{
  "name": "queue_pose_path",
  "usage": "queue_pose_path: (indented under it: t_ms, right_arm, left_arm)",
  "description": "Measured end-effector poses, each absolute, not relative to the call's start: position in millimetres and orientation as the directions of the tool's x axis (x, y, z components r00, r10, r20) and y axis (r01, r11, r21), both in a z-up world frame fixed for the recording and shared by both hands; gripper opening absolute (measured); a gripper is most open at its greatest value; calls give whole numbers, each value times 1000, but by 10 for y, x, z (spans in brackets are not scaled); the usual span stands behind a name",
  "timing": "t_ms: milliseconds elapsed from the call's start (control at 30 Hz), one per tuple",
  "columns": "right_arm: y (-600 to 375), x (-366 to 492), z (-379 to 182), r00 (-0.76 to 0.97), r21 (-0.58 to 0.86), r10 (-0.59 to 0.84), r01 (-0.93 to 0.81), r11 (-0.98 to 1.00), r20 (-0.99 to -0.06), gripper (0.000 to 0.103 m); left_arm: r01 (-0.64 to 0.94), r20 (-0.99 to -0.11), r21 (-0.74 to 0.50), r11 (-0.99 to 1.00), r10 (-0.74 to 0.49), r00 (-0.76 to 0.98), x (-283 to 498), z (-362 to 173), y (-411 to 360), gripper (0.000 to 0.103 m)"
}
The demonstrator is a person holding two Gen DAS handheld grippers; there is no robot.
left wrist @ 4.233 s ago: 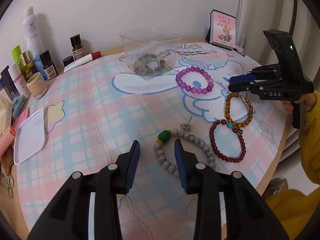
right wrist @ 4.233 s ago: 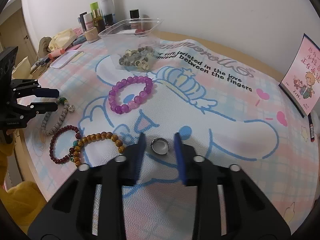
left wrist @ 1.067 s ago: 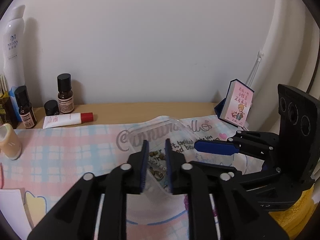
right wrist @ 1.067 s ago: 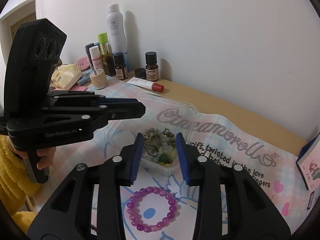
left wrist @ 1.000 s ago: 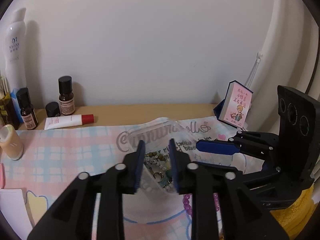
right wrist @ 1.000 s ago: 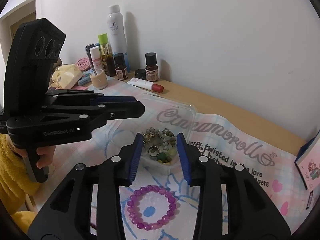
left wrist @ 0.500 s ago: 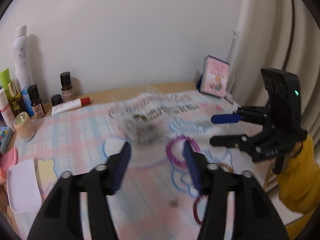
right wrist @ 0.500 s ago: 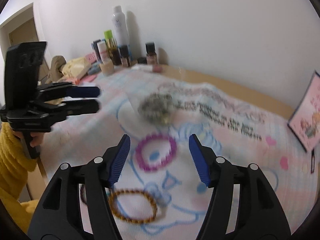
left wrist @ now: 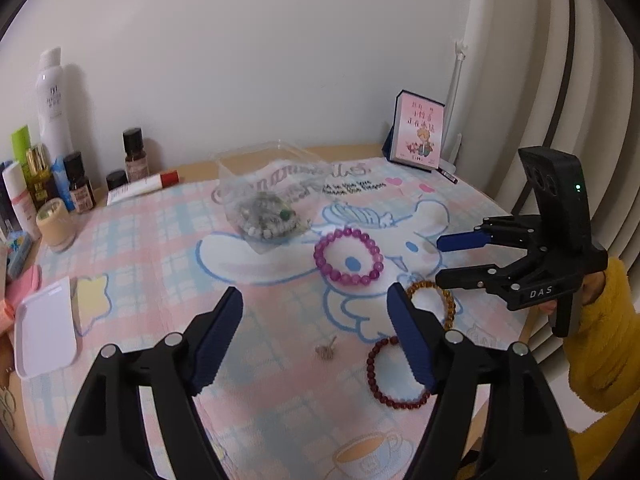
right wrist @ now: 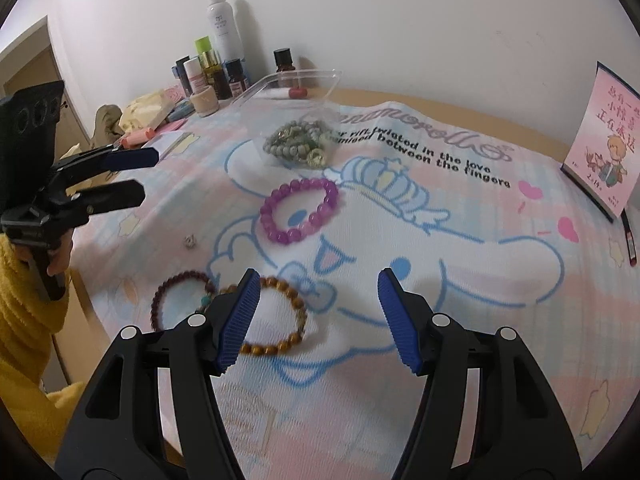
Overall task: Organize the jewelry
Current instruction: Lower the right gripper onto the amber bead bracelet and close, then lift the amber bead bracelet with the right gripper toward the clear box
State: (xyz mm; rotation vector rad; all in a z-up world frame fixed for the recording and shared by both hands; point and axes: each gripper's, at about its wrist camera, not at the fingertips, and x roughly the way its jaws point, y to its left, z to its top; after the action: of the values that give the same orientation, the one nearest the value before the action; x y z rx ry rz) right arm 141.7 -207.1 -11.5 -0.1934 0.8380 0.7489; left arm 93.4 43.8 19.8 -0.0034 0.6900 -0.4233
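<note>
Covering the desk against a white wall is a pastel plaid cartoon mat [left wrist: 160,248]. Cosmetic bottles [left wrist: 52,104] line its back edge. My left gripper [left wrist: 316,312] and right gripper [right wrist: 318,300] are both spread wide, holding nothing. The purple bracelet [right wrist: 300,210] lies beside the clear box [left wrist: 260,204] of what look like grey beads.

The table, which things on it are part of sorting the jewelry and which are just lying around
Job:
clear box of beads
purple bracelet
amber bracelet
dark red bracelet
small charm

Lying about:
bottles
cream tube
white tray
pink card
</note>
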Motion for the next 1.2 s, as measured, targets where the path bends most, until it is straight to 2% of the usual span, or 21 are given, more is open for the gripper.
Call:
queue_pose_path:
  t_ms: [167,233,300,367,467,600,933,1200]
  right_arm:
    - [-2054,1325,-154,417,131,533,-685,717,-737,54]
    - [-2038,1322,-180,405,139,537,-688,712,-740,42]
    - [-2025,1339,-220,390,149,537,-689,709,-749,34]
    - [-2029,1350,-242,396,143,530,-685,714,-750,33]
    - [-2042,1365,-248,399,143,527,-680,719,-751,25]
    - [-2033,1395,-274,394,139,510,-672,727,-765,25]
    - [-2012,1420,-330,371,168,516,-664,728,-772,10]
    - [-2041,1424,-316,388,182,525,-647,740,-758,9]
  left_arm:
    - [385,-656,-108,916,-357,665,927,27,350,72]
    - [393,-666,-106,914,-359,655,928,-29,312,64]
    - [394,-676,-96,914,-351,648,933,-72,277,46]
    - [400,-690,-88,912,-345,636,942,-113,246,39]
    - [408,-701,-86,909,-346,623,943,-151,224,34]
    - [413,-722,-74,908,-334,606,959,-200,195,22]
    - [414,-739,-26,910,-296,606,975,-254,146,12]
    - [413,-726,-20,910,-297,620,960,-248,138,11]
